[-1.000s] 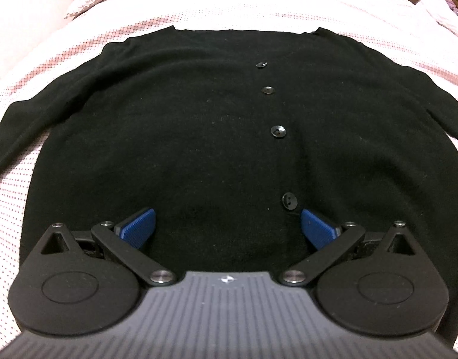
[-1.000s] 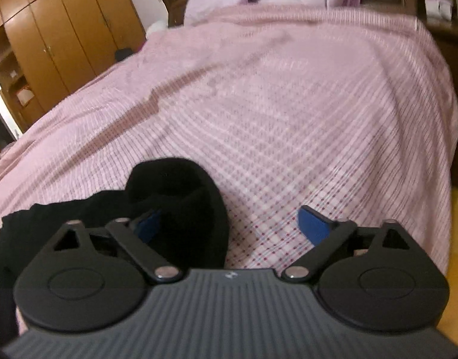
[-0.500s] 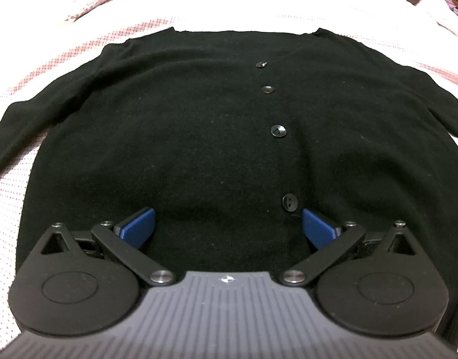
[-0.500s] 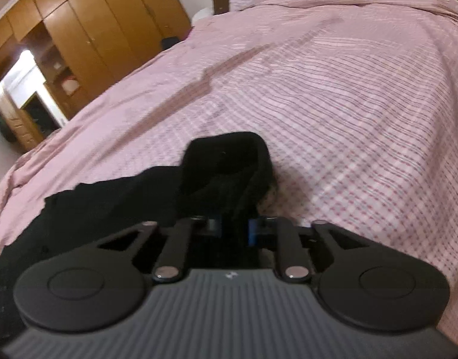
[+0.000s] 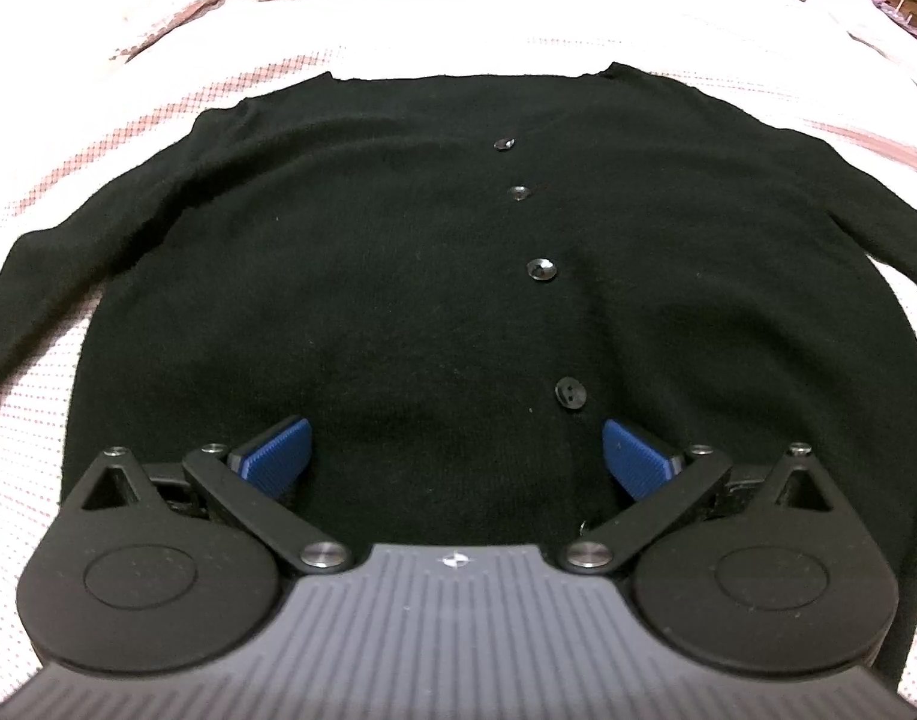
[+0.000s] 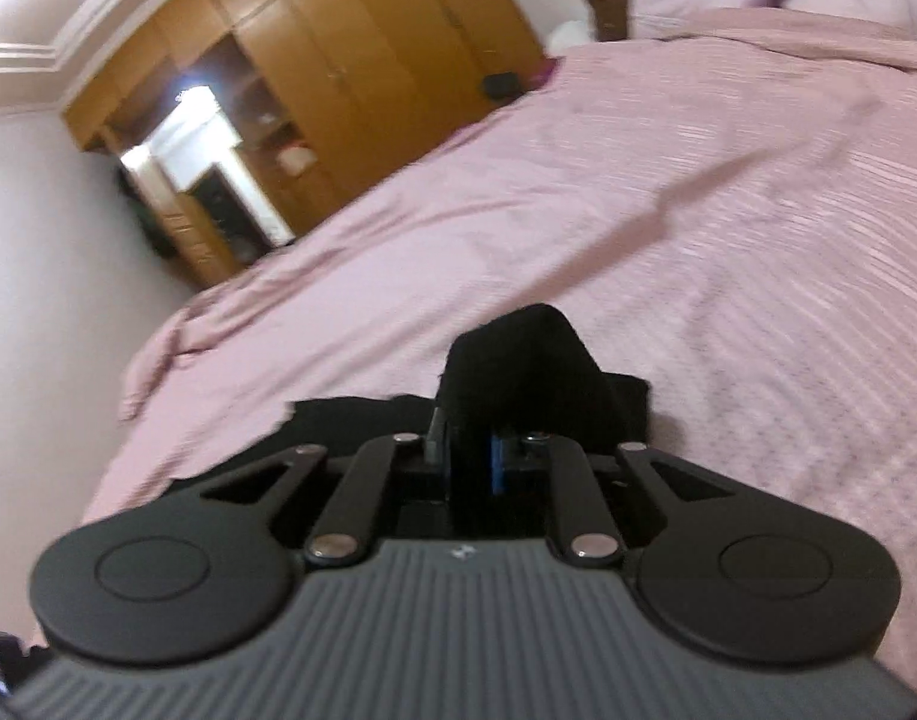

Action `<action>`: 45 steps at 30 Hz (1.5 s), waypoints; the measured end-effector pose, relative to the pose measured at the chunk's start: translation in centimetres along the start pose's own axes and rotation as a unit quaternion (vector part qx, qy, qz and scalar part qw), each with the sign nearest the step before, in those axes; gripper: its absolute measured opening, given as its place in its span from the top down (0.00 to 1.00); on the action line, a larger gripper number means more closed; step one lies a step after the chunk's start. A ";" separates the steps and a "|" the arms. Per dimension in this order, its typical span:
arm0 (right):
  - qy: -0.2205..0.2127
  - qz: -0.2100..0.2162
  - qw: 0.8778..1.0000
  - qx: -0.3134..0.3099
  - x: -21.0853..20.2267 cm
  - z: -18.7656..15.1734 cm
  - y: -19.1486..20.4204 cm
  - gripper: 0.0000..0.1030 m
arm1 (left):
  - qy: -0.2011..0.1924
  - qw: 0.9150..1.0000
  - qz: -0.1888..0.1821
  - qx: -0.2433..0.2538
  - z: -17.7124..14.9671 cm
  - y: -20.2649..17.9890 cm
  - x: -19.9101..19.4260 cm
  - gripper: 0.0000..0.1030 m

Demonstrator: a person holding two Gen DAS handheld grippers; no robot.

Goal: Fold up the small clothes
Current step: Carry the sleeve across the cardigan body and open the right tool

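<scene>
Lying flat across the bed (image 5: 578, 12), front up, a black cardigan (image 5: 368, 276) has its sleeves spread toward the bed's left and right edges and a row of buttons (image 5: 541, 270) running up its middle. Your left claw (image 5: 455, 459) hangs over the cardigan's hem with its blue pads (image 5: 275, 456) wide apart, nothing between them. Your right claw (image 6: 471, 456) has just been closing and now pinches a black sleeve end (image 6: 524, 360), lifted off the pink checked bedspread (image 6: 698, 180). A wooden wardrobe (image 6: 338, 60) stands beyond the bed's far left edge.
</scene>
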State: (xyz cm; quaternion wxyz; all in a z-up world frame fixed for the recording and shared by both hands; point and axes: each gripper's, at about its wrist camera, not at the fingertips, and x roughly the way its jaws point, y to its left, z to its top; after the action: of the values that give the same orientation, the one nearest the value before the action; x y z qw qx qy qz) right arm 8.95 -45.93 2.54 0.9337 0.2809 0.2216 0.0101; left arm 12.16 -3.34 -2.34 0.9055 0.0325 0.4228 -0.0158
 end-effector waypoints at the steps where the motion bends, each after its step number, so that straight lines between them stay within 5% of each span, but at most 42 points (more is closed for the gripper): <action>1: 0.001 0.011 1.000 -0.007 0.3 0.3 1.0 0.86 | -0.001 1.000 -0.001 0.001 0.0 0.1 -0.2 0.00; 13: 0.014 0.106 0.993 -0.046 3.5 3.3 10.6 0.86 | -0.030 0.999 0.023 -0.023 1.0 4.6 -3.2 0.00; 25: 0.068 0.200 0.972 -0.102 8.5 3.3 23.1 0.86 | -0.041 0.996 0.055 -0.049 1.4 10.8 -4.1 0.00; 37: 0.207 0.231 0.942 -0.126 17.8 -8.2 33.4 0.86 | -0.028 0.993 0.068 -0.096 0.1 15.8 -3.4 0.00; 45: 0.296 0.212 0.923 -0.126 23.2 -15.1 34.5 0.83 | -0.012 0.990 0.084 -0.110 -0.1 17.8 -2.2 0.00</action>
State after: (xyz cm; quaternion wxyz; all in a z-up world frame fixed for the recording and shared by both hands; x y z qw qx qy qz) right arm 27.14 -5.68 0.14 0.8292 0.1853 0.4200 0.3188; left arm 11.68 14.43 0.07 0.9065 -0.0320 0.4071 0.1070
